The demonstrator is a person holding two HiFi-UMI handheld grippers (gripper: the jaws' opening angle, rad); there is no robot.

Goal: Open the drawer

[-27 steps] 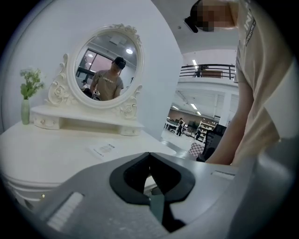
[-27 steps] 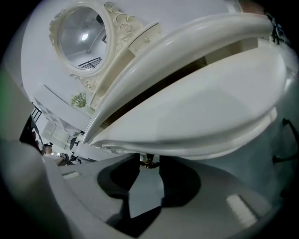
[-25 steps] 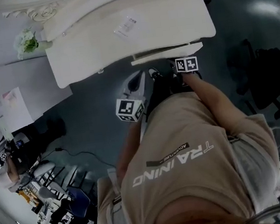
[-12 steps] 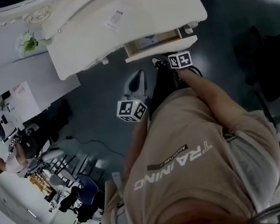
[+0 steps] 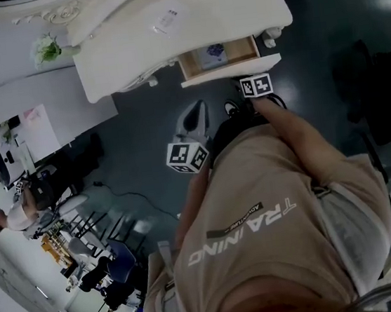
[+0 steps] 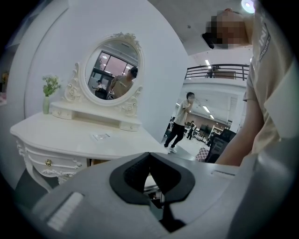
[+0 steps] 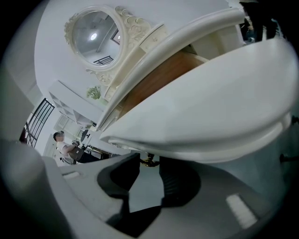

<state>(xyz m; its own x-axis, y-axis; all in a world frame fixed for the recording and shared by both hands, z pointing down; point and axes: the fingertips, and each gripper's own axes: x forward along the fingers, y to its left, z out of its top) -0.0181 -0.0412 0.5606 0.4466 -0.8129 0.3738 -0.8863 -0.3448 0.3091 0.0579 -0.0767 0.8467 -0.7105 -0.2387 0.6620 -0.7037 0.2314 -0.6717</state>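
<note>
A white dressing table [image 5: 168, 45] stands ahead of me, seen from above in the head view. Its drawer [image 5: 239, 52] is pulled out, showing a wooden inside with something purple in it. My right gripper [image 5: 244, 82] sits at the drawer's white front. In the right gripper view, the small brass knob [image 7: 149, 160] under that front is pinched between the tips of the right gripper [image 7: 146, 167]. My left gripper [image 5: 193, 111] hangs over the dark floor left of the drawer, apart from the table. In its own view the left gripper [image 6: 149, 161] has its pads together on nothing.
An oval mirror [image 6: 114, 74] and a vase of flowers [image 5: 47, 50] stand on the table, and a label [image 5: 167, 19] lies on top. A dark office chair [image 5: 387, 107] is at the right. People and desks show at the far left; a person [image 6: 180, 123] walks behind.
The drawer has slid out of the table toward me, baring its wooden inside. My right gripper came back with its front. The left gripper shifted a little over the floor.
</note>
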